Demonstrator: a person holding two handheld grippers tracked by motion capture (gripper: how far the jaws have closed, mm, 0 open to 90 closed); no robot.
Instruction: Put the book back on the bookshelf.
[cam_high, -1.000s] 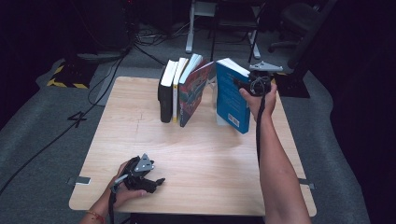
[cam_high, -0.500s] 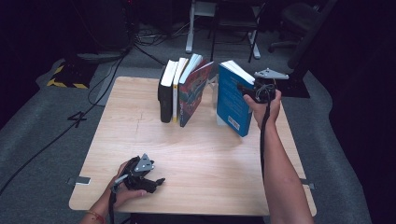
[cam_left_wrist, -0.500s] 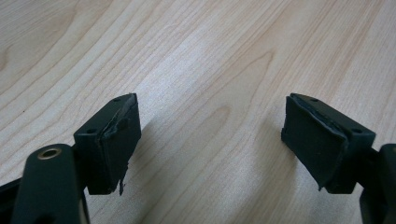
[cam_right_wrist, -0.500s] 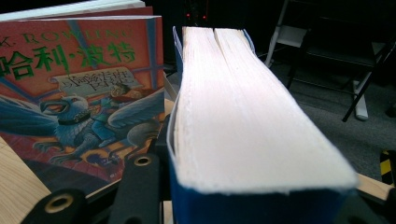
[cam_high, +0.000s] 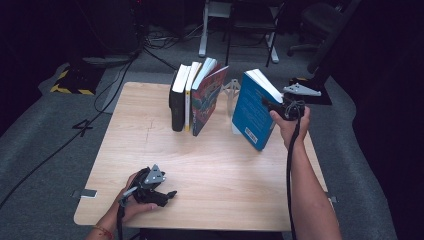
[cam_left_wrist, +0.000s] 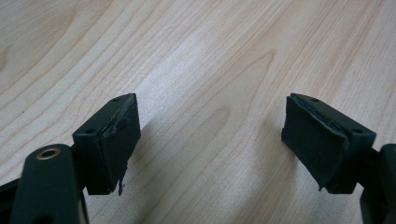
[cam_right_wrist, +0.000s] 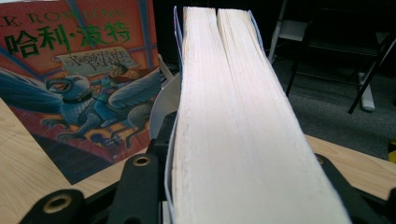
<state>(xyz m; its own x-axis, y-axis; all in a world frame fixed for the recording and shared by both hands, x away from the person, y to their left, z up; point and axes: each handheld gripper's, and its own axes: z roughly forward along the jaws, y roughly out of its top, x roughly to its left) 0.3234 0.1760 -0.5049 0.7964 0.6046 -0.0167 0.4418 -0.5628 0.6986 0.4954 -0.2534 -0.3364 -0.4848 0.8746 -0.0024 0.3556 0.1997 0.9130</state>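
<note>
- The step in hand, as I judge it: taking the blue book (cam_high: 252, 112) out of the row and carrying it off to the right side of the table (cam_high: 215, 170).
- The right gripper (cam_high: 281, 106) pinches the blue book by its page edge; in the right gripper view the thick block of pages (cam_right_wrist: 233, 126) runs up between the two jaws, one on each cover.
- The blue book stands tilted near the table's right edge, top leaning right, well apart from the other books. Whether its lower corner touches the wood or hangs just above it, I cannot tell.
- The left gripper (cam_high: 159, 192) rests at the near left of the table, jaws spread wide with only bare wood between them (cam_left_wrist: 210, 140).
- The next move calls for a firm hold while the heavy book is lowered, then set down flat or stood up where it cannot tip.
- Around it: a black book (cam_high: 177, 100), a thin book with a yellow spine (cam_high: 189, 97) and a red picture-cover book (cam_high: 207, 97) lean together at the back middle.
- A pale metal bookend (cam_high: 231, 92) stands between the row and the blue book, close to its left; a swing back that way could knock it.
- With the gap open, the red book leans unsupported and may slide.
</note>
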